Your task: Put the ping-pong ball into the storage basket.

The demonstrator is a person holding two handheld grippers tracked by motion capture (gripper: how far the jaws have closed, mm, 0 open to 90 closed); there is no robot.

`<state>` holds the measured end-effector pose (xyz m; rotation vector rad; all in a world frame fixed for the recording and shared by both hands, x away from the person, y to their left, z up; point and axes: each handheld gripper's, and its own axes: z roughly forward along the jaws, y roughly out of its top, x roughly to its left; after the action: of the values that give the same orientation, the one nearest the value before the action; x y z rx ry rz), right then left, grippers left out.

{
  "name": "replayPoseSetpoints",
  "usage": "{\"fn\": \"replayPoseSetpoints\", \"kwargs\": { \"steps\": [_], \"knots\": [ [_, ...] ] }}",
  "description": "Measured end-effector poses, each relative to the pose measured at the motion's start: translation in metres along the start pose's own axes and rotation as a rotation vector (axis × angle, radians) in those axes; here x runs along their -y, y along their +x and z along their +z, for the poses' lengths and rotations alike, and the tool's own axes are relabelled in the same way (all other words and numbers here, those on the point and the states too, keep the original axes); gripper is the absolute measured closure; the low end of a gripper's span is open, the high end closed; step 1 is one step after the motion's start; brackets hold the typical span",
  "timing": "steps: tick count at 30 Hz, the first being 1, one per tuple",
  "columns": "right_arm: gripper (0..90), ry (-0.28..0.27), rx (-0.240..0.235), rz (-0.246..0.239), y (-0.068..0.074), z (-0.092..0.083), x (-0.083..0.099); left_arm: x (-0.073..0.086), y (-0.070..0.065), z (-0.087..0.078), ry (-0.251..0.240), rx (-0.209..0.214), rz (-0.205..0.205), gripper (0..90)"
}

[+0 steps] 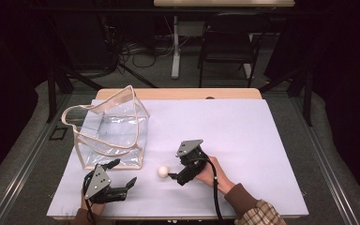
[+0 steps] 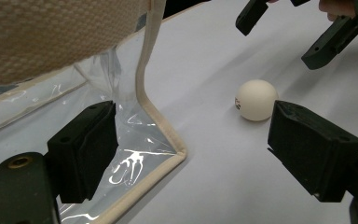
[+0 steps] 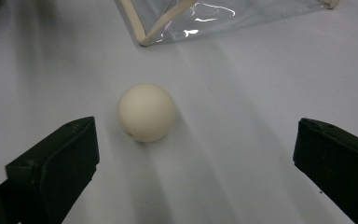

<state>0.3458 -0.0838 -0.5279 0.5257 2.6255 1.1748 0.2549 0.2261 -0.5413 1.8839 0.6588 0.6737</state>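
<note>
The white ball [image 1: 163, 171] lies on the worktop [image 1: 243, 136], just beside the clear bag [image 1: 110, 133]. The right gripper [image 1: 172, 176] is wide open and empty; it should centre on the ball, then close gently. The left gripper [image 1: 124, 174] is open too, holding nothing

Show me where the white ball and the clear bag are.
white ball [image 3: 146, 112], right gripper view, middle of its surface.
clear bag [image 1: 117, 129], high view, its clear front wall.

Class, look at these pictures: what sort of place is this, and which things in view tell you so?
Probably a lab or recording studio, not a home. A table under a plain pale cover stands on grey carpet, dark curtains hang around it, and loose cables lie on the floor beside a desk leg and black chair.
</note>
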Motion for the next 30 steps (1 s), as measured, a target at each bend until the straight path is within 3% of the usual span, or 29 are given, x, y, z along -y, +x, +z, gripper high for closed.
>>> {"fn": "replayPoseSetpoints", "kwargs": {
  "steps": [23,27,29,30],
  "knots": [
    [0.0,-0.008,-0.022,0.017,0.014,0.020,-0.006,0.000,0.000,0.000,-0.001,0.001,0.001,15.9],
    [3.6,-0.003,-0.027,0.013,0.017,0.023,-0.007,0.000,0.000,0.000,-0.003,0.001,0.000,15.9],
    [12.5,-0.005,-0.029,0.015,0.019,0.025,-0.007,0.000,0.000,0.000,-0.003,0.001,0.000,15.9],
    [12.5,-0.005,-0.029,0.015,0.019,0.025,-0.007,0.000,0.000,0.000,-0.003,0.001,0.000,15.9]
  ]
}}
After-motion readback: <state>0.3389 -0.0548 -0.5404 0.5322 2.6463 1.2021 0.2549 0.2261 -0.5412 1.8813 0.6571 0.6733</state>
